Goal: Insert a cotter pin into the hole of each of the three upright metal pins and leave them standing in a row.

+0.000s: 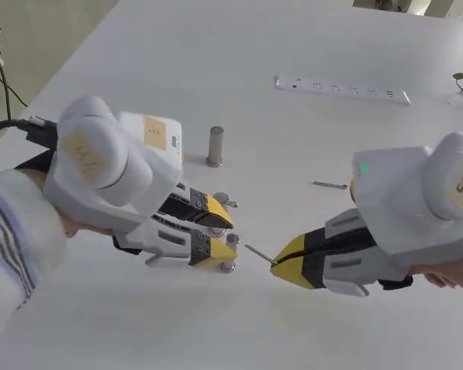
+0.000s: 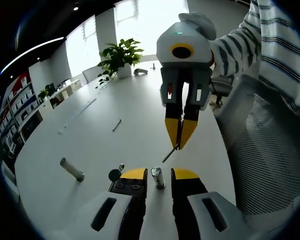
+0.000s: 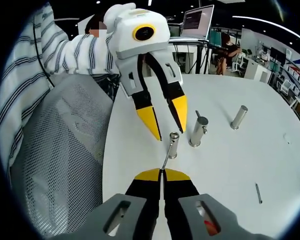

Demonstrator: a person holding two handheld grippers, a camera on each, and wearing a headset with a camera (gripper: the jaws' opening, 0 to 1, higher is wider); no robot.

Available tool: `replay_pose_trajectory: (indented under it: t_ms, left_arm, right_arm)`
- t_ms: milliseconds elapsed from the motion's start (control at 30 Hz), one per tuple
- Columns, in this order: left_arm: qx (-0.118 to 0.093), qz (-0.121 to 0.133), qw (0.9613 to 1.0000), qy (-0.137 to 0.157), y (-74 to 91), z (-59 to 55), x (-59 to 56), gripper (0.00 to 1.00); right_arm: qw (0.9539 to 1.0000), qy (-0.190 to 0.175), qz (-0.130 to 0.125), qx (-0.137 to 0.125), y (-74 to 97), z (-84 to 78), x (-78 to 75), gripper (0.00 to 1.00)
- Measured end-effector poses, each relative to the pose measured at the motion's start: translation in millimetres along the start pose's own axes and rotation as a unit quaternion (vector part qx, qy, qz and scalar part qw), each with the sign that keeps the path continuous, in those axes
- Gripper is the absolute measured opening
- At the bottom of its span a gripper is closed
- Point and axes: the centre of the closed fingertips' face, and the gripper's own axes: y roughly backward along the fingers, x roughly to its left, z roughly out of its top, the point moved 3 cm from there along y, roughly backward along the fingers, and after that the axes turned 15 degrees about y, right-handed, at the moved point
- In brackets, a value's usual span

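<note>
Three upright metal pins stand on the white table (image 1: 293, 46). My left gripper (image 1: 230, 237) is open, its yellow jaws on either side of the nearest pin (image 2: 157, 177) with gaps showing. My right gripper (image 1: 276, 266) is shut on a thin cotter pin (image 3: 163, 162), whose free end points at that pin's top (image 3: 174, 145), close to it or touching. Just behind stands a second pin (image 3: 198, 131) with a cotter pin through its head. The third pin (image 1: 215, 146) stands farther off, bare. A loose cotter pin (image 1: 329, 185) lies flat on the table.
A white power strip (image 1: 341, 89) lies at the far side of the table. A mesh chair (image 3: 60, 150) is beside the table edge. A potted plant (image 2: 121, 55) stands at the table's far end. A striped sleeve (image 1: 8, 231) holds the left gripper.
</note>
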Motion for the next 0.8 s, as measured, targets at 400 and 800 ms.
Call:
replay_pose_trajectory:
  t_ms: [400,800]
  left_arm:
    - [0.026,-0.016,0.9993,-0.02,-10.0,-5.4,4.6,0.1]
    - [0.027,-0.014,0.9995,-0.007,-12.8,-8.8,9.9,0.06]
  right_arm:
    - [0.9999,0.008,0.012,0.007,-6.8,0.4,-2.7,0.0]
    - [0.9999,0.007,0.012,0.009,-9.2,-0.2,-8.2,0.0]
